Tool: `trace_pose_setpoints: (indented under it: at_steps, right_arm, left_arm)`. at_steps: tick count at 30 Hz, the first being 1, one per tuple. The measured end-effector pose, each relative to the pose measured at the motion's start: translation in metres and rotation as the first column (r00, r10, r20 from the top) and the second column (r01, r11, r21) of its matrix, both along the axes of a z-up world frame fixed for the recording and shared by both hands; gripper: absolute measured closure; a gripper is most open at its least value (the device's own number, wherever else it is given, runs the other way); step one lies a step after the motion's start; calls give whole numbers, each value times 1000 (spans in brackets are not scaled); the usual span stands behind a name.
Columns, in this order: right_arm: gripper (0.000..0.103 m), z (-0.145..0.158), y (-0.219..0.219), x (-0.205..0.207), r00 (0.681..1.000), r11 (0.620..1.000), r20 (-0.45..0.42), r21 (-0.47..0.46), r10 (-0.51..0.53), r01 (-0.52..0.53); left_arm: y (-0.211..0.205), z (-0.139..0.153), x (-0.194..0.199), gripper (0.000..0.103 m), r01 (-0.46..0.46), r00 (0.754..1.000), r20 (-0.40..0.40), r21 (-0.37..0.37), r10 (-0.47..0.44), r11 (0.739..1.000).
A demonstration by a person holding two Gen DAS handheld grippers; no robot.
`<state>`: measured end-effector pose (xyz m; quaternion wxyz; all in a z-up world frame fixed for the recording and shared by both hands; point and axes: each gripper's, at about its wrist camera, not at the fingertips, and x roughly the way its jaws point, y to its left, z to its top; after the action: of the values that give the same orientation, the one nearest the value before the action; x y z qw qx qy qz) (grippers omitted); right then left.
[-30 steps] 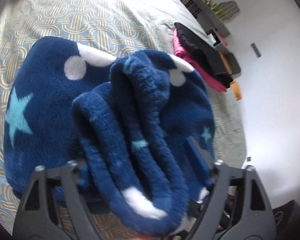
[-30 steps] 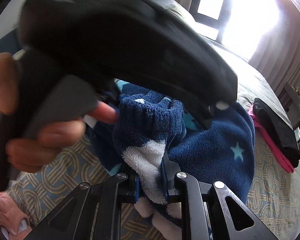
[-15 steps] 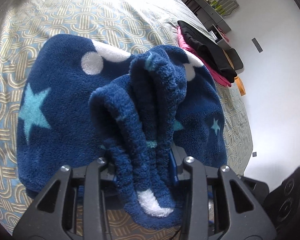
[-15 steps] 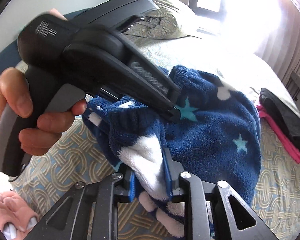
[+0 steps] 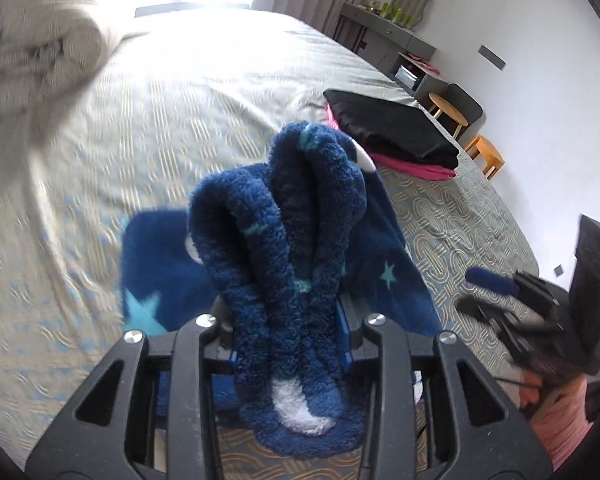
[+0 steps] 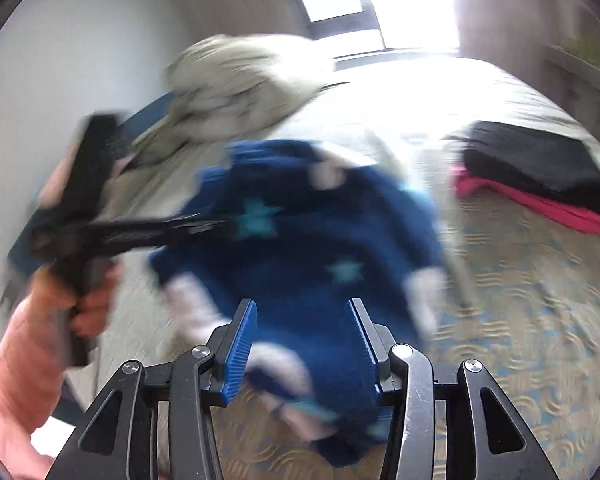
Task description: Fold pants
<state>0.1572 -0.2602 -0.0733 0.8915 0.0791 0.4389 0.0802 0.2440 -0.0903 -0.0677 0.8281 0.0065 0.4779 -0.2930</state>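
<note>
Dark blue fleece pants (image 5: 284, 216) with light stars and white dots lie bunched on the patterned bedspread (image 5: 220, 92). My left gripper (image 5: 286, 320) is shut on a thick stack of their folds and holds that part raised off the bed. In the blurred right wrist view the pants (image 6: 300, 240) hang from the left gripper (image 6: 216, 226), which a hand in a pink sleeve holds. My right gripper (image 6: 303, 344) is opening. Blue fabric shows in the gap, but the blue pads (image 6: 240, 340) do not press on it. The right gripper (image 5: 470, 290) also shows at the right edge.
A folded black garment (image 5: 392, 128) on a pink one sits further back on the bed, to the right. A rolled quilt (image 5: 32, 52) lies at the bed's head. Beyond the right bed edge stand wooden stools (image 5: 448, 108) and a grey desk (image 5: 384, 36).
My left gripper closed on the folded pants and lifted them. My right gripper let go of the white-lined edge, opened, and swung away from the left gripper.
</note>
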Motion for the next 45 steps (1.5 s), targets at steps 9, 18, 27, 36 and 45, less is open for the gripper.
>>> trace_pose_setpoints:
  at_steps: [9, 18, 27, 36, 45]
  right_arm:
    - [56, -58, -6, 32, 960, 992, -262, 57, -97, 115]
    - [50, -73, 22, 25, 951, 998, -305, 40, -41, 55]
    - [45, -68, 21, 17, 947, 998, -321, 56, -14, 34]
    - [43, -73, 31, 16, 940, 1000, -341, 1, 8, -9]
    - [34, -93, 12, 17, 911, 993, -412, 109, 0, 49]
  left_arm:
    - [47, -16, 23, 64, -59, 998, -3, 104, 60, 993]
    - [77, -82, 29, 61, -113, 983, -138, 67, 122, 991]
    - [81, -42, 28, 60, -99, 994, -40, 4, 99, 995]
    - [90, -100, 42, 39, -85, 988, -121, 104, 97, 991]
    - [122, -136, 44, 19, -194, 959, -225, -78, 172, 978]
